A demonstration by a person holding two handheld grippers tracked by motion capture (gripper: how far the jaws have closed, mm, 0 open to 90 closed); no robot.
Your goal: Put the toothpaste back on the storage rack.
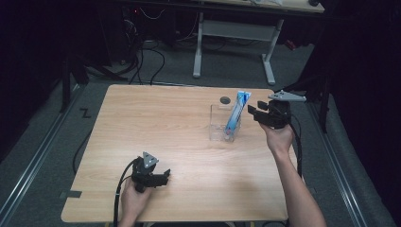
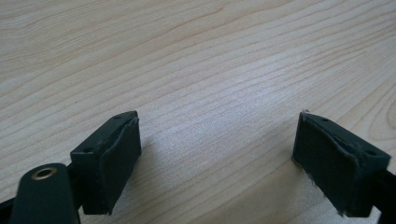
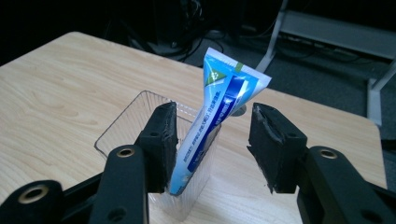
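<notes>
Tabletop, light wood grain; a clear plastic container stands right of centre, nearer the far edge than the near one; a blue and white toothpaste tube stands in it, leaning, crimped end up and well above the rim, cap end down inside at the container's near-right part.

Right gripper held above the tabletop near the right edge, just right of the container, jaws pointed left toward the tube; in the right gripper view the jaws stand apart with nothing between the pads; the tube shows in the gap beyond them, so the tool is lined up on it but not touching; the container sits partly behind the left-hand pad.

Left gripper low near the near edge, left of centre, well apart from the container; jaws apart, nothing between them; the left gripper view gives bare wood and the two pads.

Judgement: the step in hand looks like the approach for a grasp on the tube, or equally the clearance just after a release; the frames alone do not settle which; a grasp seems likelier given the alignment.

Next move, if a grasp: advance until the tube's upper body lies between the pads; close on the flat faces, above the rim; lift along the tube's lean so the cap end clears the wall; the light container may tip or drag, so the left gripper could steady it.
</notes>
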